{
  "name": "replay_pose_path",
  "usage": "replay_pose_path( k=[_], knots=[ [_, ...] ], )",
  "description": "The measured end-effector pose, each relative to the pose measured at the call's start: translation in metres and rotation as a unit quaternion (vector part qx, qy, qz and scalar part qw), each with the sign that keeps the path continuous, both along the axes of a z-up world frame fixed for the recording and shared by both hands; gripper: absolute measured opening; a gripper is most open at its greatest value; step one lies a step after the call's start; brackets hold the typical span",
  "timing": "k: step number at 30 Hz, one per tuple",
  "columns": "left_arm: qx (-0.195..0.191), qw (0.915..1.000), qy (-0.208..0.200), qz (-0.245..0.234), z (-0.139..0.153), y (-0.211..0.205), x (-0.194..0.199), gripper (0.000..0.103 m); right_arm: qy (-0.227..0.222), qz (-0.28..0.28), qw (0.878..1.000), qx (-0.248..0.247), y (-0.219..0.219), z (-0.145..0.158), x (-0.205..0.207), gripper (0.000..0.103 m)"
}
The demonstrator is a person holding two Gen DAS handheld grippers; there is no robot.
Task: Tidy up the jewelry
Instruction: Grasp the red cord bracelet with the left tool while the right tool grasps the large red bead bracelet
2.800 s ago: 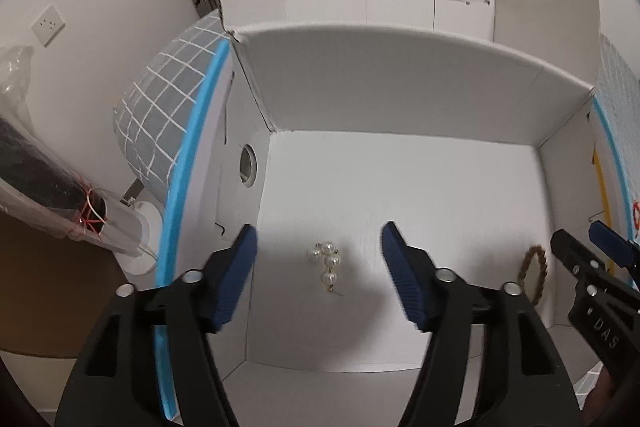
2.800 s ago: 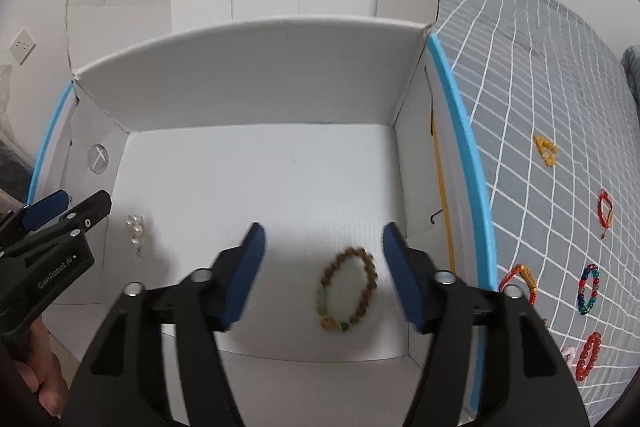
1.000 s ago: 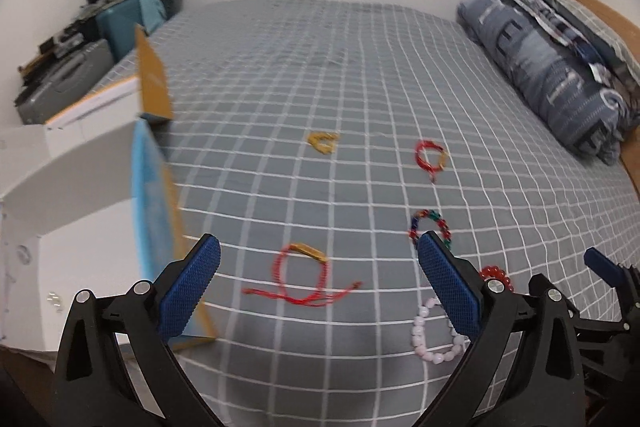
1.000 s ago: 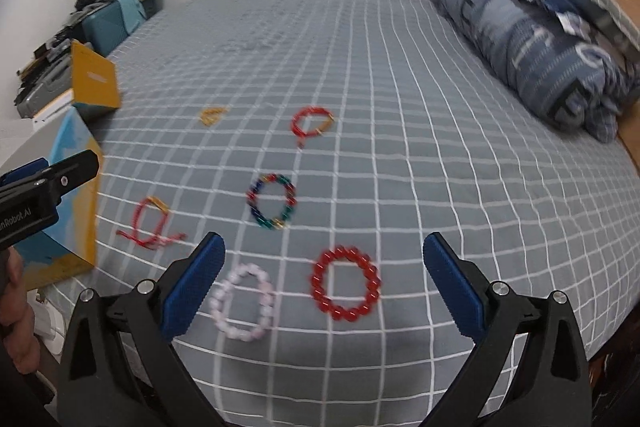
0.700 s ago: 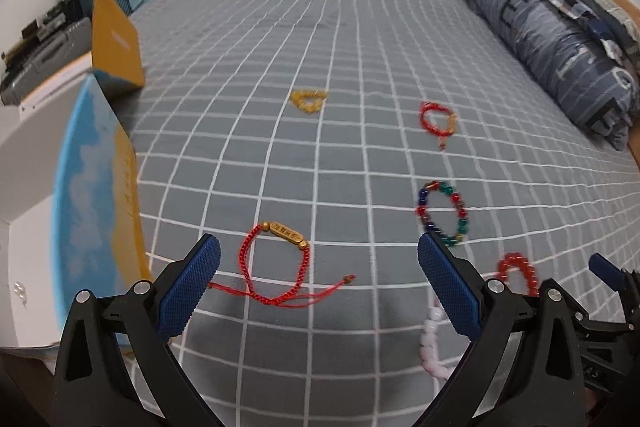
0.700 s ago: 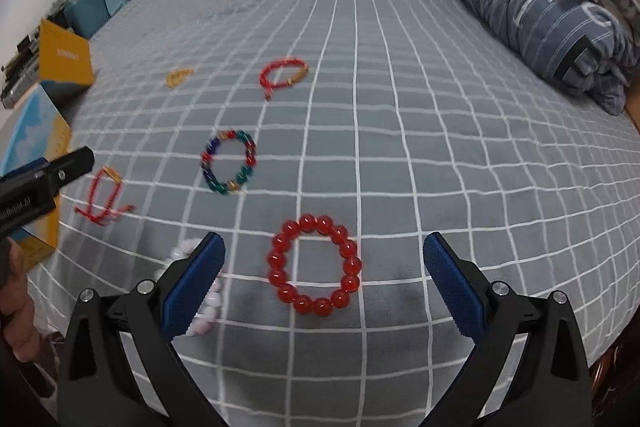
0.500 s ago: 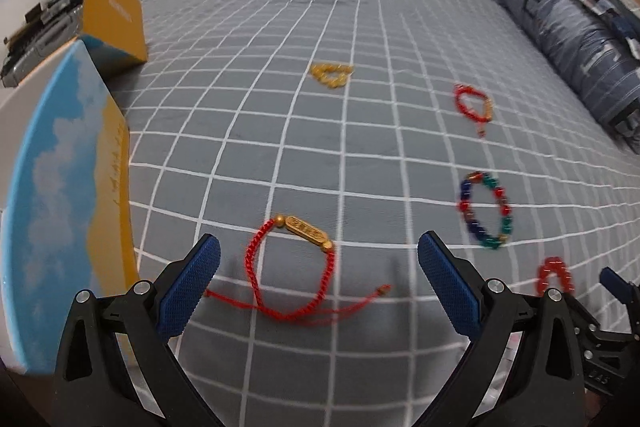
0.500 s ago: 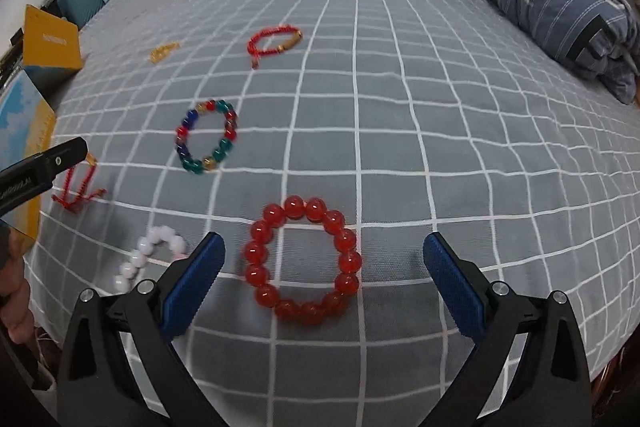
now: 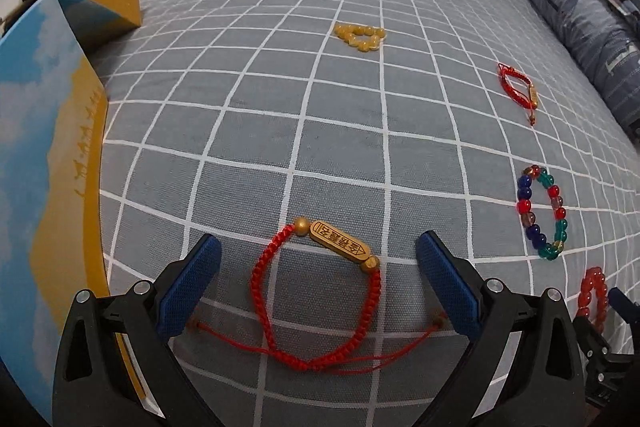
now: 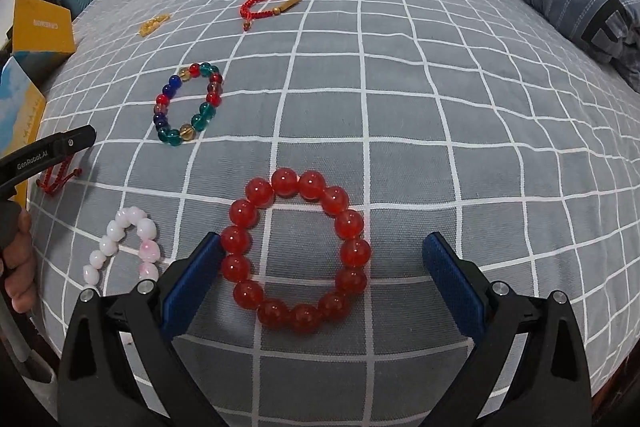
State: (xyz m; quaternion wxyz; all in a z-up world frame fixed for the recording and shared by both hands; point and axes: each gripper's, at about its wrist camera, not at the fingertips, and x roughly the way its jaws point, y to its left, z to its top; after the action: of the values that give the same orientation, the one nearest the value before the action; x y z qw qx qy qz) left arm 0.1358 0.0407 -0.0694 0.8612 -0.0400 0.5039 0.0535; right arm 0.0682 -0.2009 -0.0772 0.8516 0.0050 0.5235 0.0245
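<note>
Left hand-held gripper (image 9: 316, 279) spread over the limp red cord bracelet (image 9: 316, 291); pinch its stiff gold bar (image 9: 339, 241). Right hand-held gripper (image 10: 320, 275) spread around the red bead bracelet (image 10: 296, 253): beads likely slick, so pinch across one side.

The left gripper (image 9: 318, 281) hangs wide open around a red cord bracelet (image 9: 320, 291) on the grey bedspread (image 9: 340, 131); possibly its blue pads (image 9: 188, 283) touch the fabric.

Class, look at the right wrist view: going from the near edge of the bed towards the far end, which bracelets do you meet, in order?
Red bead bracelet → pink-white bead bracelet → multicoloured bead bracelet → yellow bead bracelet → red cord bracelet with gold bar.
</note>
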Motion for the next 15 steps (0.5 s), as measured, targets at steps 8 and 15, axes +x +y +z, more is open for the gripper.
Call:
replay_pose_path(
  k=[8,15],
  knots=[
    [0.010,0.9999,0.008,0.000,-0.0001,0.0000,0.0005,0.078,0.002,-0.002,1.000,-0.006,0.0008,-0.0007,0.0001,0.094],
    [0.010,0.9999,0.004,-0.001,0.0043,0.0011,-0.0063,0.050,0.001,-0.003,1.000,0.000,-0.0009,0.0025,-0.0034,0.070]
  ],
)
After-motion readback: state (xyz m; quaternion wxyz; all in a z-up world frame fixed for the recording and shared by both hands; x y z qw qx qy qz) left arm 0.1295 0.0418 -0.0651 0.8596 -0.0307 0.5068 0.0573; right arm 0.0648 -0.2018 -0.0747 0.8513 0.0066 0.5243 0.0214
